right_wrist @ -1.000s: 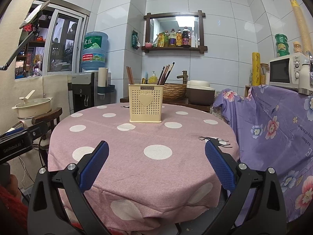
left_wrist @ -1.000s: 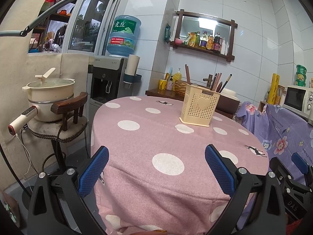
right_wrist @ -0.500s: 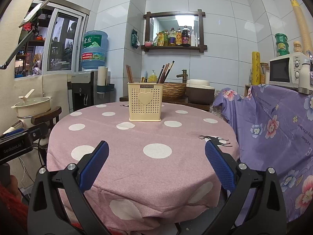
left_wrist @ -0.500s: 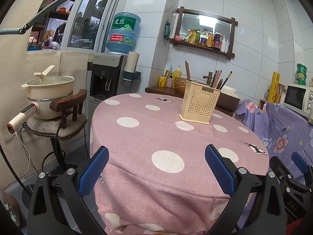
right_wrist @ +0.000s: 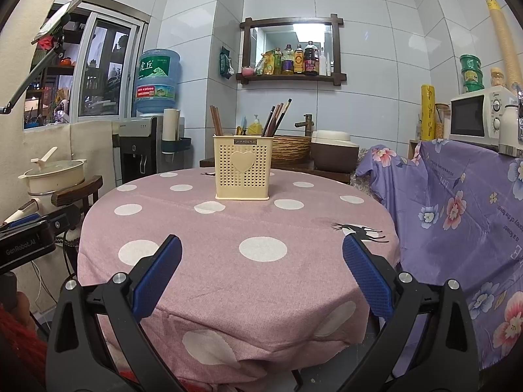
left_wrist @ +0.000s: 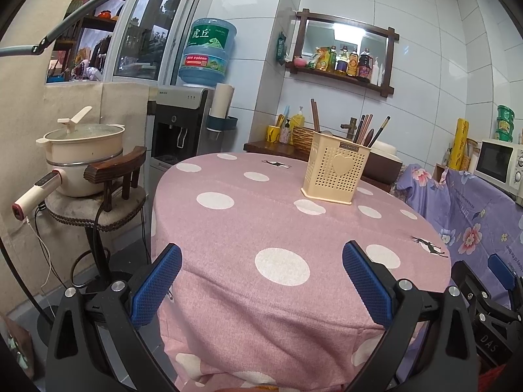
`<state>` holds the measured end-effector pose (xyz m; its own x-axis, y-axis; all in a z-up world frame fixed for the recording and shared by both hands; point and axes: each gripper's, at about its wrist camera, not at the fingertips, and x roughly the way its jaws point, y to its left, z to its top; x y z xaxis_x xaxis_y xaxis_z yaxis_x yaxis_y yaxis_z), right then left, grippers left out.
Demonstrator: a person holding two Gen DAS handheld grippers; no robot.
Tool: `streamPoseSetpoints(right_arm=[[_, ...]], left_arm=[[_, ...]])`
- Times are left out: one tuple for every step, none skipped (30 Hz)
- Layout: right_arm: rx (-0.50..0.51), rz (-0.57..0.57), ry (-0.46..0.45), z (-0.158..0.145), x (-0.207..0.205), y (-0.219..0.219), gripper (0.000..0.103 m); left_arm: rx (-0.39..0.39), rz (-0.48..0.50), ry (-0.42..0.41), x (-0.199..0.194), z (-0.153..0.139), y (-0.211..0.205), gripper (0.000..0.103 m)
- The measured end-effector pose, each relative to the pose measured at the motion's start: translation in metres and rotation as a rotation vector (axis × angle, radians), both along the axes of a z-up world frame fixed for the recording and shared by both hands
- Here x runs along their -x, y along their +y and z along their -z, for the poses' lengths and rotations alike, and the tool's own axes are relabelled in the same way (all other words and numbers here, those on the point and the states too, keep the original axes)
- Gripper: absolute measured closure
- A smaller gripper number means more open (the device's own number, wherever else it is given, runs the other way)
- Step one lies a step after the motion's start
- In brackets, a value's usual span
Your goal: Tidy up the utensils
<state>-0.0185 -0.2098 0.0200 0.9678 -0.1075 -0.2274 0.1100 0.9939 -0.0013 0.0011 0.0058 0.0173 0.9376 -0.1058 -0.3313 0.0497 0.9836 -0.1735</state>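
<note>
Hovering wide apart and empty, the left gripper (left_wrist: 261, 281) and right gripper (right_wrist: 261, 277) face the utensil holder (right_wrist: 242, 166) well ahead on the counter (right_wrist: 228, 228). Its chopsticks (right_wrist: 276, 116) look light, stiff and slick; pinching them near the upper ends seems best.

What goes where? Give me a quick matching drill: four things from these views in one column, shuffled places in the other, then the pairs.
Things:
1. utensil holder
2. cream pot
3. microwave
4. sauce bottles

Places:
A. on the wall shelf
B. on the wooden chair
C. on the polka-dot tablecloth
D. on the purple floral cover

Pairs: 1-C, 2-B, 3-D, 4-A
</note>
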Motion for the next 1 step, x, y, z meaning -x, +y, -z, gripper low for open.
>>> streamPoseSetpoints(right_arm=[[0.000,0.000,0.001,0.0005,-0.0002,0.0000,0.006]], left_arm=[[0.000,0.000,0.002,-0.0001,0.0001,-0.0004,0.005]])
